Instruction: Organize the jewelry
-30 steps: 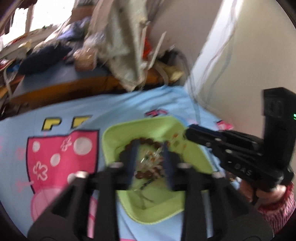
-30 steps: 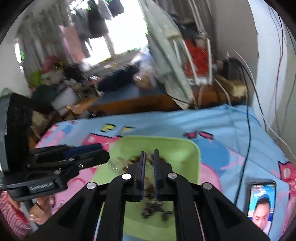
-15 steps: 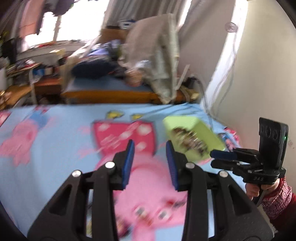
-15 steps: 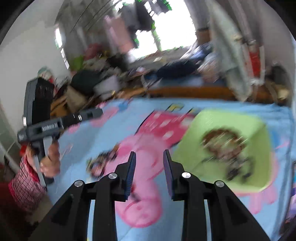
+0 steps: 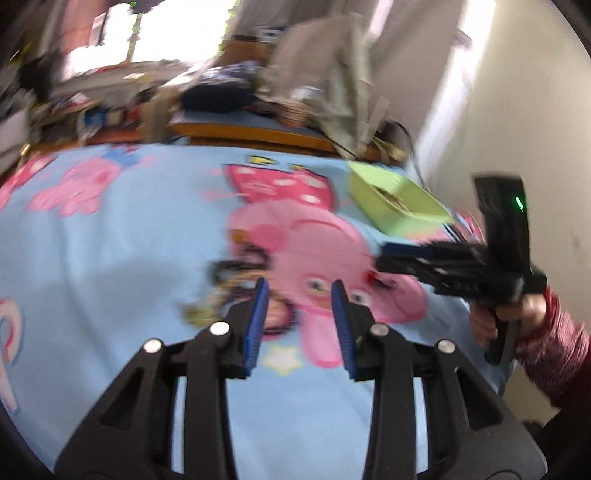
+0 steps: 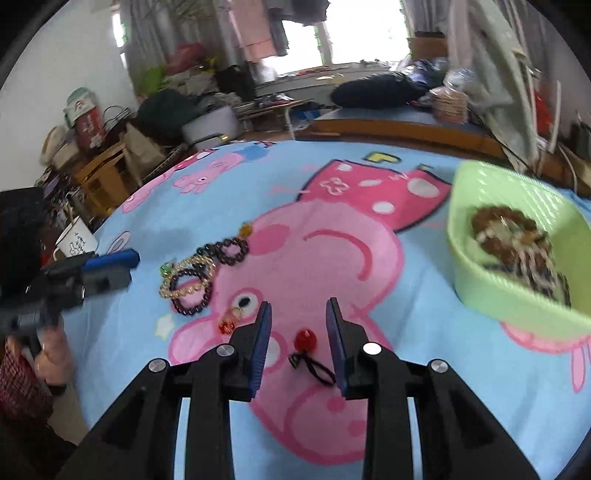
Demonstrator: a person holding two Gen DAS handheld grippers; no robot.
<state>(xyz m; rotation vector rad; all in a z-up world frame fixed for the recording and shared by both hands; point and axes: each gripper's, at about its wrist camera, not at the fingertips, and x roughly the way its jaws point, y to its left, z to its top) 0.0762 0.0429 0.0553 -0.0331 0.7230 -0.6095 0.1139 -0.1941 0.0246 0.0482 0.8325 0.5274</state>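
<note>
Blanket bears bracelets, red bead, green basket; left gripper, right gripper (jaws apart).

A light blue bedsheet printed with a big pink cartoon pig lay spread beneath the right claw. Far to that claw's left, just off the sheet's edge, stood a white mug with dark lettering. Further back on that side, a red tin sat among cluttered wooden furniture, with a white tub near it. Ahead of the claw, past the sheet, a dark cushion lay on a wooden-edged platform below a bright window. A pale wall rose to the right of the left claw.
</note>
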